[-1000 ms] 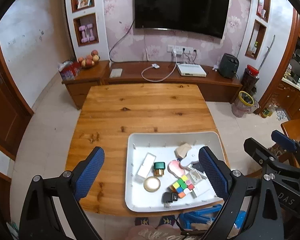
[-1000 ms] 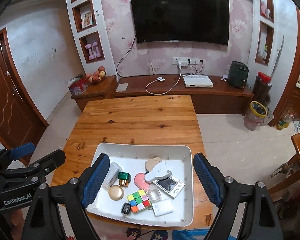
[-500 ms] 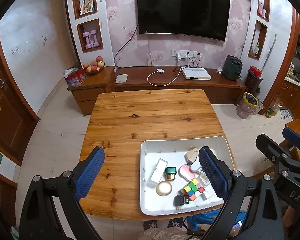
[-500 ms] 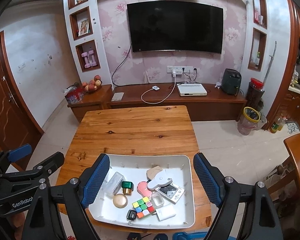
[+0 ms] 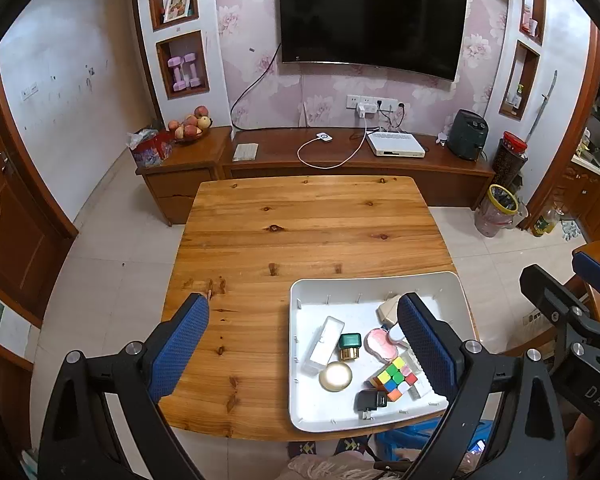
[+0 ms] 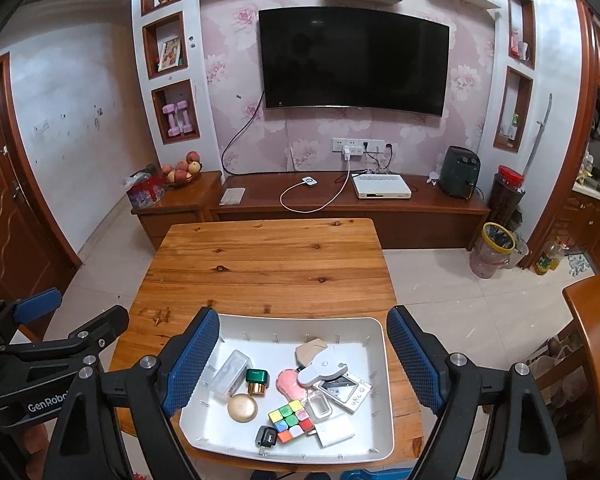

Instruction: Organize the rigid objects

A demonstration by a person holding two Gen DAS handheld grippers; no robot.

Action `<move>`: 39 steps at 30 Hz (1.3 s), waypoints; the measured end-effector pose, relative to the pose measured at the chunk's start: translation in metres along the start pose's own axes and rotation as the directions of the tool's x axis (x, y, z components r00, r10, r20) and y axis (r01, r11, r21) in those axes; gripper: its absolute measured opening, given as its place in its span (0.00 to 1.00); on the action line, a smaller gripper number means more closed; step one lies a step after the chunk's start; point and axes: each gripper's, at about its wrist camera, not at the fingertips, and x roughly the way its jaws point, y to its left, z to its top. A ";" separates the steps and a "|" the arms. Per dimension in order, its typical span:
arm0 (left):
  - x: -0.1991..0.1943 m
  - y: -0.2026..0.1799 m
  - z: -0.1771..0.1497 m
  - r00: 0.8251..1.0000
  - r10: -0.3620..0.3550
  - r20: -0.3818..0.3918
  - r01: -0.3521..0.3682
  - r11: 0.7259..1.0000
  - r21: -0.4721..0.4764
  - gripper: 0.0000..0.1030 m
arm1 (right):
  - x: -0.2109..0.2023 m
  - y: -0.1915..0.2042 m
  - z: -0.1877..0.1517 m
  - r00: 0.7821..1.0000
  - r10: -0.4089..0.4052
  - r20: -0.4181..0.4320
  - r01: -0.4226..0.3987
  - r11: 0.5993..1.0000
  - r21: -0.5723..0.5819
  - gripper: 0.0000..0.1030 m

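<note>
A white tray (image 6: 382, 364) sits at the near right of the wooden table (image 6: 268, 256). It holds several small items: a colour cube (image 6: 290, 420), a gold round compact (image 6: 242, 407), a green-capped bottle (image 6: 257, 380), a clear box (image 6: 232, 372), a pink piece (image 6: 288, 384), a small camera (image 6: 346, 390) and a black plug (image 6: 266, 438). My right gripper (image 6: 300, 356) is open and empty, high above the tray. My left gripper (image 5: 300, 344) is open and empty, above the tray's (image 5: 300, 364) left edge; the cube (image 5: 394, 378) and compact (image 5: 335, 376) show there too.
The far part of the table (image 5: 308, 224) is bare wood. A TV cabinet (image 6: 340, 208) stands behind it below a wall TV (image 6: 354, 62). A bin (image 6: 494, 250) stands on the floor at right, and another wooden table edge (image 6: 592, 320) at far right.
Both grippers have drawn back and risen, so the table and tray look smaller and lower in both views. The tray's items have not moved.
</note>
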 end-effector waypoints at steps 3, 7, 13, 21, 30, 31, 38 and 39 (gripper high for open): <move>0.002 0.003 -0.001 1.000 -0.001 -0.002 0.001 1.000 -0.001 0.93 | 0.001 0.002 0.000 1.000 -0.003 0.003 0.003 1.000 -0.003 0.84; 0.004 0.003 -0.001 1.000 0.002 -0.002 -0.002 1.000 -0.002 0.93 | 0.002 0.002 0.002 1.000 -0.008 0.006 0.008 1.000 -0.010 0.84; 0.008 0.004 -0.006 1.000 0.005 -0.014 -0.005 1.000 -0.009 0.93 | 0.005 0.001 0.004 1.000 -0.013 0.005 0.013 1.000 -0.011 0.84; 0.014 0.005 -0.005 1.000 0.008 -0.018 -0.008 1.000 -0.007 0.93 | 0.006 0.001 0.004 1.000 -0.011 0.002 0.011 1.000 -0.010 0.84; 0.023 0.002 -0.009 0.999 0.014 -0.032 -0.014 1.000 -0.008 0.93 | 0.013 0.002 0.003 1.000 -0.007 -0.009 0.007 1.000 -0.006 0.84; 0.023 0.001 -0.010 0.999 0.013 -0.032 -0.013 1.000 -0.007 0.93 | 0.014 0.002 0.003 1.000 -0.006 -0.008 0.006 1.000 -0.006 0.84; 0.022 0.002 -0.008 0.999 0.014 -0.034 -0.014 1.000 -0.009 0.93 | 0.014 0.002 0.002 1.000 -0.008 -0.010 0.008 1.000 -0.006 0.84; 0.023 0.001 -0.009 0.999 0.014 -0.036 -0.014 1.000 -0.009 0.93 | 0.014 0.002 0.003 1.000 -0.007 -0.010 0.007 1.000 -0.006 0.84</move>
